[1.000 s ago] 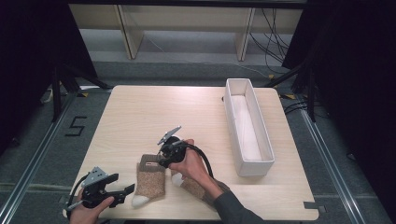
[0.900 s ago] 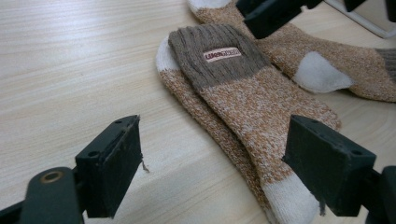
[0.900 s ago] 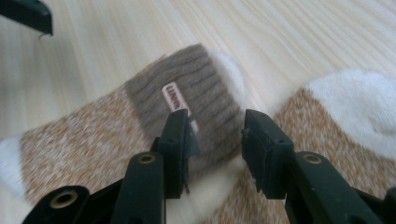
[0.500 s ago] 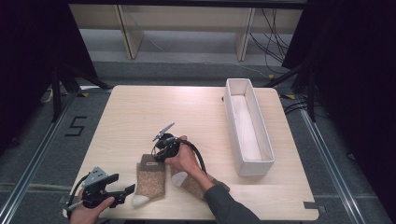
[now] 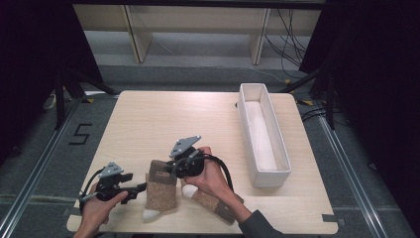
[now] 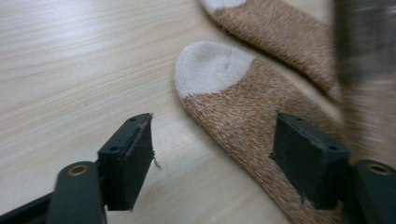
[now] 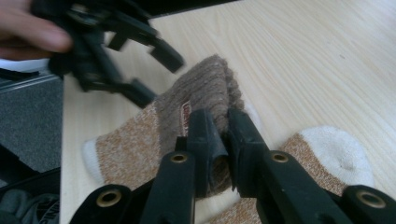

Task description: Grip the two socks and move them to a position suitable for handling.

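A brown sock (image 5: 161, 193) with a white toe lies near the table's front edge, its cuff (image 7: 210, 88) lifted off the wood. My right gripper (image 5: 174, 167) is shut on that cuff (image 5: 163, 168), the jaws pinching the ribbed fabric (image 7: 219, 135). A second matching sock (image 5: 213, 203) lies partly under the right hand, with its white toe (image 7: 336, 149) beside the jaws. My left gripper (image 5: 141, 188) sits level at the first sock's left side. Its jaws have just been closing but stand open (image 6: 215, 140), with the sock's edge (image 6: 243, 107) between them and untouched.
A long white bin (image 5: 262, 134) stands along the table's right side. The pale wooden table (image 5: 163, 119) stretches bare behind the socks. Its front edge runs close under both hands, and the floor lies dark around it.
The right gripper closed on the sock's cuff and raised it. The left gripper slid right, up to the sock's side, and its jaws narrowed.
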A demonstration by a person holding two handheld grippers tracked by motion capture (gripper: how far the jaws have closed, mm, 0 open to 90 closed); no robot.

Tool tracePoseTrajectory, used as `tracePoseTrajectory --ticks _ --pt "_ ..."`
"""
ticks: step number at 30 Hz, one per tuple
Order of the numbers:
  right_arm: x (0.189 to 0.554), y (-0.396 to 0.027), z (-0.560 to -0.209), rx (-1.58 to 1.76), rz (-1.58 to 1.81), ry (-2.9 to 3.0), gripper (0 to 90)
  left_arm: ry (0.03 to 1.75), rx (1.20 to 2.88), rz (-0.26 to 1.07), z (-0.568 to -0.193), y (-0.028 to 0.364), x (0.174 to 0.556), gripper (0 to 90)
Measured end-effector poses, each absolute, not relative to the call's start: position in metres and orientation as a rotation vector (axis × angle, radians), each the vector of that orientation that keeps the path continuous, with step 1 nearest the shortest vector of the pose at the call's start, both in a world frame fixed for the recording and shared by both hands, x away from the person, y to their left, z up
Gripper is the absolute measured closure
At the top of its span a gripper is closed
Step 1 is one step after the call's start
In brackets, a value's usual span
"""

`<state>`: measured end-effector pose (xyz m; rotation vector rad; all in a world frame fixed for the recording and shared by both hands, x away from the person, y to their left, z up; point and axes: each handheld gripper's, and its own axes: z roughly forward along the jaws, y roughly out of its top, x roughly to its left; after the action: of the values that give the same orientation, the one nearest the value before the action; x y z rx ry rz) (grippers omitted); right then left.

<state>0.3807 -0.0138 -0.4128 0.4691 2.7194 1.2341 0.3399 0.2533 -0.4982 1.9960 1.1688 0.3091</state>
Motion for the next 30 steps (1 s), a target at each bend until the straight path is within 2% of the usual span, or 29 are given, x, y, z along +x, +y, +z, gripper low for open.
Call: tracePoseTrajectory --ticks 8,12,14,16,20,26,30 --pt "0.375 -0.023 -0.413 0.444 1.242 2.717 80.2 1.152 2.093 0.311 -0.505 0.234 0.377 44.0" --pt "0.373 -0.024 -0.411 0.445 1.247 2.720 80.1 1.116 2.142 0.309 -0.508 0.223 0.386 59.1" --pt "0.372 -0.026 -0.410 0.444 1.245 2.719 80.1 1.078 2.163 0.350 -0.506 0.223 0.387 75.9" --pt "0.369 -0.028 -0.409 0.431 1.250 2.714 80.1 1.067 2.160 0.342 -0.507 0.224 0.390 81.7" --pt "0.364 -0.036 -0.403 0.414 1.249 2.701 80.3 1.055 2.140 0.380 -0.504 0.227 0.392 84.2" --pt "0.358 -0.050 -0.390 0.396 1.222 2.676 80.4 1.143 1.977 0.485 -0.487 0.259 0.392 84.2" --pt "0.354 -0.063 -0.398 0.388 1.181 2.679 80.5 1.190 1.924 0.471 -0.488 0.279 0.383 84.1"
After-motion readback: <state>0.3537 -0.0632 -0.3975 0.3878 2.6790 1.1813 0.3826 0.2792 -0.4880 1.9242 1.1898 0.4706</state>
